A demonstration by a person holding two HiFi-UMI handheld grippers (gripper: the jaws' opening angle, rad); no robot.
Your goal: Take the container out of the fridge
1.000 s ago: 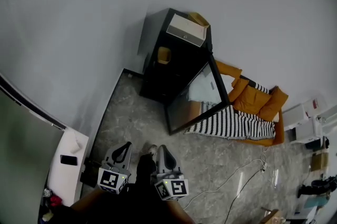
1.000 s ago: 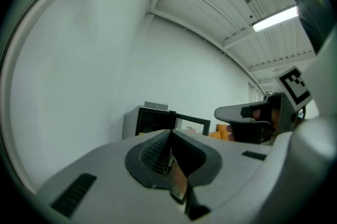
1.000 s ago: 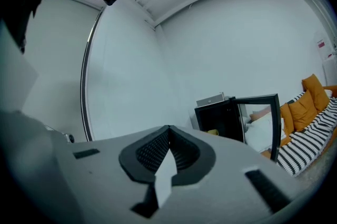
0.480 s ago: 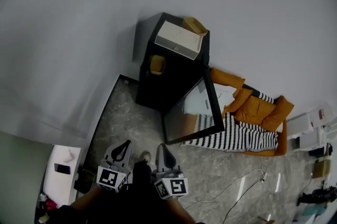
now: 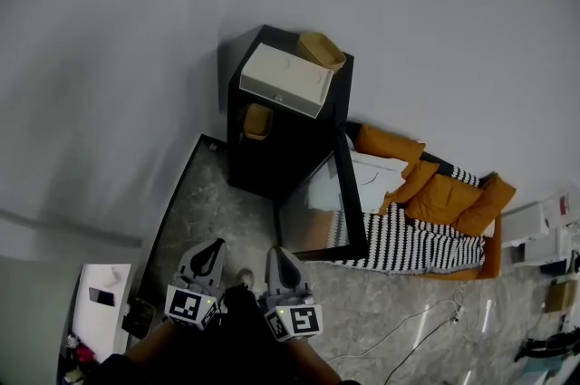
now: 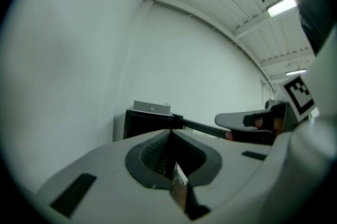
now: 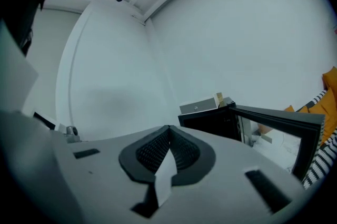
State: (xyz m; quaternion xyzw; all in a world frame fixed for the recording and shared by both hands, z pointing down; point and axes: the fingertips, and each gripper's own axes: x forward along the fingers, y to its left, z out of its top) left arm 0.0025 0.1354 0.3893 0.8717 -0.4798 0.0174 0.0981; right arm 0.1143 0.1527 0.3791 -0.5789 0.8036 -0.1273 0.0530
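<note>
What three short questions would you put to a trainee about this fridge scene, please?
1. True or false: the door of the fridge stands open.
2. What is between the jaws of the left hand-held gripper? A) a bottle. B) nothing, they are shut together. C) a cable.
3. Fill in the gap: the tan container sits ___ the fridge.

Key: 1 true; 2 B; 3 inside.
</note>
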